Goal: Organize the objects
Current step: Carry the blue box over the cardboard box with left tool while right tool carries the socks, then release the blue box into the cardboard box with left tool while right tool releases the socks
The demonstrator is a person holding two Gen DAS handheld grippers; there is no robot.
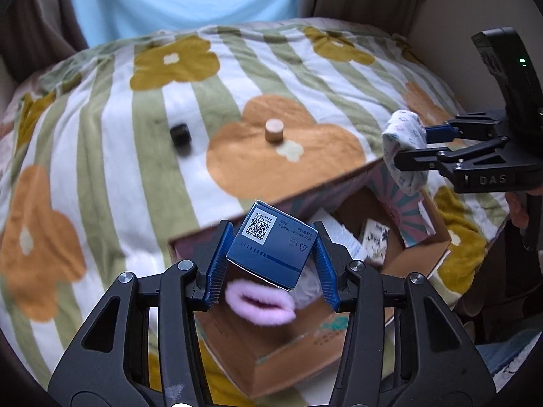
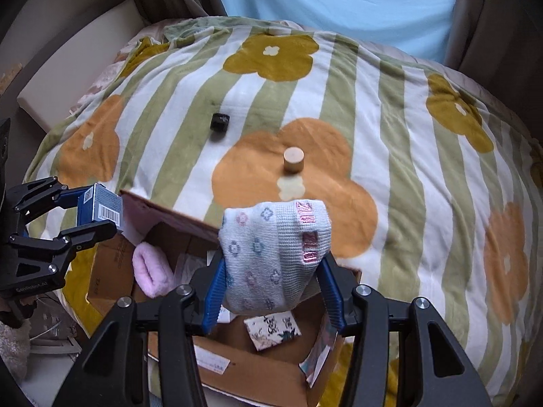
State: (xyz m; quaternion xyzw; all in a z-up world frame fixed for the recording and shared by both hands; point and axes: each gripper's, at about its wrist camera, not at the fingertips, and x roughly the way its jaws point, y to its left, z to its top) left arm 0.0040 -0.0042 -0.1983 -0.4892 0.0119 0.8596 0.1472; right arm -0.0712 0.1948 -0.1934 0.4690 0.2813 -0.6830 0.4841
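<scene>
The cardboard box (image 2: 258,373) sat open on the floral blanket (image 2: 390,129), evidently the collecting place, already holding a pink fuzzy scrunchie (image 2: 151,273) and a small patterned packet (image 2: 272,329). The left gripper (image 1: 273,254) was clamped on a small blue carton (image 1: 271,252), held above the box's opening. The right gripper (image 2: 273,288) pinched a folded knit sock (image 2: 275,254), likewise poised over it. A wooden cylinder (image 2: 293,159) and a small black object (image 2: 220,122) lay on the blanket, well apart from both.

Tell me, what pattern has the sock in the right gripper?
White knit sock with small pastel flowers and pink lettering; the right wrist view shows it best.
</scene>
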